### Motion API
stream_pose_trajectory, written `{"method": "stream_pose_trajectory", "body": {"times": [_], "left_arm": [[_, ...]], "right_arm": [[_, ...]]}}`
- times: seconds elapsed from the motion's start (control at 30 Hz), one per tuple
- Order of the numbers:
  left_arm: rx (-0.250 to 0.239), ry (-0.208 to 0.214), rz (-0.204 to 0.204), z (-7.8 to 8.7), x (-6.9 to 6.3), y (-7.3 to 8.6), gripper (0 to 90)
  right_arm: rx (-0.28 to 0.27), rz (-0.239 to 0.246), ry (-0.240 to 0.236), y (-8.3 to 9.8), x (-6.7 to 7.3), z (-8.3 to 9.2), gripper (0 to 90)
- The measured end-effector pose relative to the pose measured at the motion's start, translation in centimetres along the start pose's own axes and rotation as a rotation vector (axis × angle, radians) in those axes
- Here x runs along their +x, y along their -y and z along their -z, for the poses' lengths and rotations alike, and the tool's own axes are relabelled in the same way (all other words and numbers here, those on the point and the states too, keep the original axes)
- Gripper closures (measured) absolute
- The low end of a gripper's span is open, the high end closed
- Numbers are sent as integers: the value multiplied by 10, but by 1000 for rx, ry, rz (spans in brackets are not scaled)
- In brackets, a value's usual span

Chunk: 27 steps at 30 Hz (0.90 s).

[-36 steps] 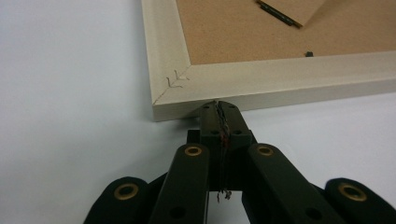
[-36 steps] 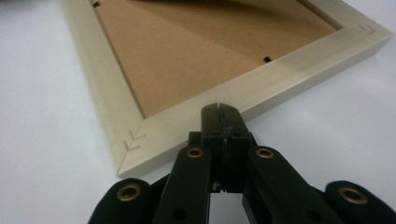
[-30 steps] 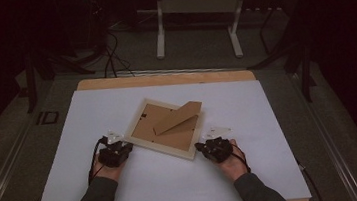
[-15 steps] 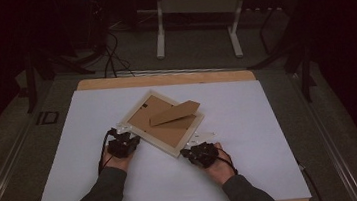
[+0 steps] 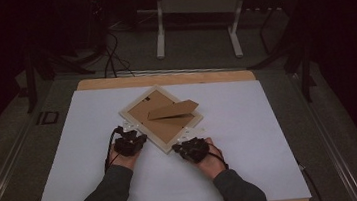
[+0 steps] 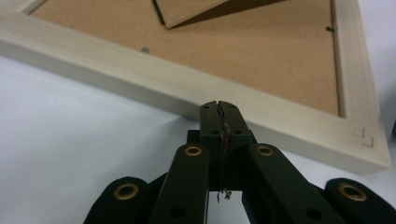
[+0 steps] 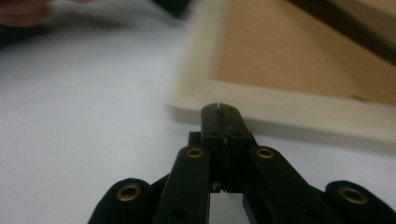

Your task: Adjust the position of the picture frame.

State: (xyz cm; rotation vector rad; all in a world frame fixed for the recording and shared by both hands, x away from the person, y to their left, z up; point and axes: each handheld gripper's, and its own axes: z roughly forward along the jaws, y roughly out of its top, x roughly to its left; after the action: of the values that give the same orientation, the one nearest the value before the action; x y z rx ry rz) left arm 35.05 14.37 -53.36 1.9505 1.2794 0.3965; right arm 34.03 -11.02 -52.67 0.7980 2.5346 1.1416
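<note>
A pale wooden picture frame [image 5: 142,129] lies face down on the white table top, turned like a diamond, its brown backing board [image 5: 169,124] up and its cardboard stand [image 5: 173,109] raised. My left gripper [image 5: 132,134] is shut, its tips against the frame's near-left side. In the left gripper view, the left gripper [image 6: 219,105] touches the rim [image 6: 140,79]. My right gripper [image 5: 184,144] is shut at the frame's nearest corner. In the right gripper view, the right gripper [image 7: 220,108] meets the rim [image 7: 289,112]. Nothing is between either pair of jaws.
The white sheet [image 5: 270,136] covers a wooden table whose edge [image 5: 164,79] shows at the back. Beyond it stand a white table base [image 5: 196,23] and floor cables [image 5: 112,62]. A label [image 5: 46,117] lies off the table's left side.
Both hands have moved inward toward each other. The frame has turned clockwise and slid a little away from me. Both grippers stayed shut.
</note>
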Motion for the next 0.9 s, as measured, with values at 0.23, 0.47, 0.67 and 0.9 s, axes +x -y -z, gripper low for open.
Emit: {"method": "stream_pose_trajectory", "body": {"times": [0.23,0.47,0.67,0.9], "left_arm": [[-13,-7,36,3,3,8,900],[-14,-3,10,4,-1,7,900],[-25,3,24,5,-3,5,900],[-21,9,29,1,-7,5,900]], "right_arm": [[-41,-123,125,13,-54,21,886],[-69,-206,206,9,-94,26,886],[-90,-279,232,2,-119,24,863],[-63,-327,247,-6,-135,10,889]]}}
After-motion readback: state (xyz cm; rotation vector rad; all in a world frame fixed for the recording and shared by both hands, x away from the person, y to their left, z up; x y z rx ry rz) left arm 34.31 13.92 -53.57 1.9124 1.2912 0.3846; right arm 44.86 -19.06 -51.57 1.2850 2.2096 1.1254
